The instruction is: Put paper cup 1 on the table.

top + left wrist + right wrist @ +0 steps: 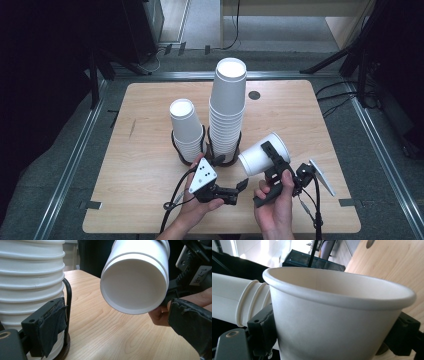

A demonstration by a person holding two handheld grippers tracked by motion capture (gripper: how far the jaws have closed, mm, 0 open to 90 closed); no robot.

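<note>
A single white paper cup [257, 157] hangs tilted over the front right of the table, with its base toward the left. My right gripper [268, 154] is shut on it, one black jaw lying along its upper side. In the right gripper view the cup [332, 315] sits between the jaws with its open mouth up. My left gripper [239, 191] is just left of the cup and points at it, open and empty. The left gripper view looks into the cup's recessed base [135, 277], which floats above and between the spread jaws of this gripper [117, 327].
Two stacks of white cups stand in black wire holders mid-table: a tall stack [227, 110] and a shorter stack [186, 127] to its left. The tall stack [30, 277] rises right beside my left jaw. The wooden table [150, 190] has a round hole [254, 95] at the back.
</note>
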